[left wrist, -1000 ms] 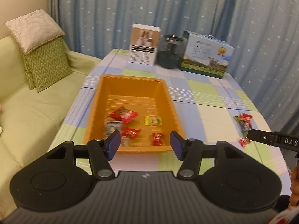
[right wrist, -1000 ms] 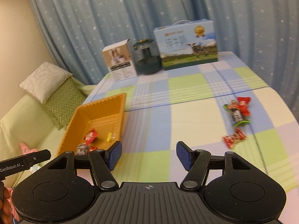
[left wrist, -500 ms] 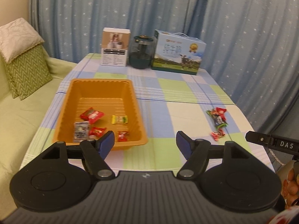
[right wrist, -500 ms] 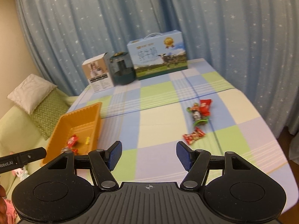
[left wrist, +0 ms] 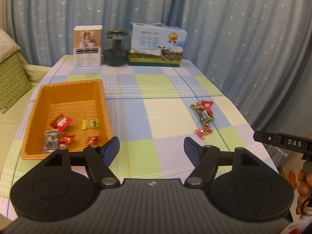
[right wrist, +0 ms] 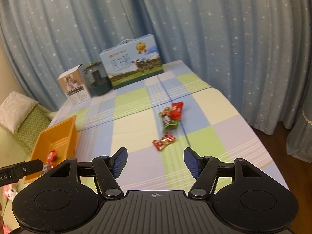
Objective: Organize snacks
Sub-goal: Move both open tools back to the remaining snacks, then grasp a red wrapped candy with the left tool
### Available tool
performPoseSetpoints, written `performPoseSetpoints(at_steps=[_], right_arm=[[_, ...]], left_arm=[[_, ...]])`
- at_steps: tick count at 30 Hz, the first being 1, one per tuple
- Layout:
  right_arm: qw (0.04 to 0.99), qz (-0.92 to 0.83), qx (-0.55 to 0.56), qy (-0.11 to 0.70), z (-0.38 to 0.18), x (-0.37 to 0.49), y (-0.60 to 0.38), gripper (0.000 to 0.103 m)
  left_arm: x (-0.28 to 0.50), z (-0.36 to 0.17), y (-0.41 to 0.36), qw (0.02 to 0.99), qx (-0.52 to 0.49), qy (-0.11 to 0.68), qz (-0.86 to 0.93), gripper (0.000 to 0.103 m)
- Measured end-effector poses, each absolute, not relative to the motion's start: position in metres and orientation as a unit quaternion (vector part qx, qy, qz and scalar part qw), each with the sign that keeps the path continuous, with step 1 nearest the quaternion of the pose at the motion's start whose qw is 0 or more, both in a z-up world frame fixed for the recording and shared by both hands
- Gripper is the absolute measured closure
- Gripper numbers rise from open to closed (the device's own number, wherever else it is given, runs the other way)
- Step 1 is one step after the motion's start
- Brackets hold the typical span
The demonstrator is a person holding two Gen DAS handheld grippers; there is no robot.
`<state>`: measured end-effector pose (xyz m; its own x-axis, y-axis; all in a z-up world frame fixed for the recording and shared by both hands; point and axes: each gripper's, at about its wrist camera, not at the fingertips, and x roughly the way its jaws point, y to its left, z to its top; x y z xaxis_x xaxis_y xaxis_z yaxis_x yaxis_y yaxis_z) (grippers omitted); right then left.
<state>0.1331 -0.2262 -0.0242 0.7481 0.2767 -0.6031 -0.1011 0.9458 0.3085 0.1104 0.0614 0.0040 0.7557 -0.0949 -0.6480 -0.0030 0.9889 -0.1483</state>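
Observation:
An orange tray (left wrist: 66,86) sits on the left of the checked table and holds several small wrapped snacks, such as a red packet (left wrist: 61,121) and a yellow one (left wrist: 89,123). The tray also shows in the right wrist view (right wrist: 58,130). Three loose snacks lie on the table's right side: a red candy (right wrist: 163,141), a green-ended bar (right wrist: 168,120) and a red packet (right wrist: 176,110). My left gripper (left wrist: 152,149) is open and empty, above the table's near edge. My right gripper (right wrist: 156,160) is open and empty, just short of the red candy.
A white box (left wrist: 87,45), a dark jar (left wrist: 116,48) and a blue milk carton (left wrist: 158,46) stand along the table's far edge. Blue star curtains hang behind and to the right. A green sofa with cushions (left wrist: 9,78) lies left of the table.
Both grippers have swung to the right, away from the tray. The loose snacks now lie nearer the middle of the right wrist view and closer. Both stay open.

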Motion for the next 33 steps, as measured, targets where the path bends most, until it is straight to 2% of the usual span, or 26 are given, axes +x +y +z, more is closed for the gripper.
performPoseSetpoints(at_steps=[16, 27, 29, 33], right_arm=[[0.924, 0.058, 0.14, 0.351, -0.04, 0.153, -0.276, 0.039], [0.919, 0.057, 0.128, 0.369, -0.069, 0.186, -0.292, 0.039], [0.917, 0.054, 0.126, 0.375, -0.077, 0.194, -0.294, 0.039], [0.913, 0.046, 0.129, 0.383, -0.091, 0.209, -0.301, 0.039]], left_arm=[[0.168, -0.024, 0.004, 0.923, -0.03, 0.37, -0.104, 0.033], [0.226, -0.061, -0.036, 0.91, 0.022, 0.384, -0.157, 0.035], [0.236, -0.07, -0.044, 0.908, 0.034, 0.383, -0.167, 0.036], [0.258, -0.091, -0.06, 0.899, 0.055, 0.389, -0.193, 0.046]])
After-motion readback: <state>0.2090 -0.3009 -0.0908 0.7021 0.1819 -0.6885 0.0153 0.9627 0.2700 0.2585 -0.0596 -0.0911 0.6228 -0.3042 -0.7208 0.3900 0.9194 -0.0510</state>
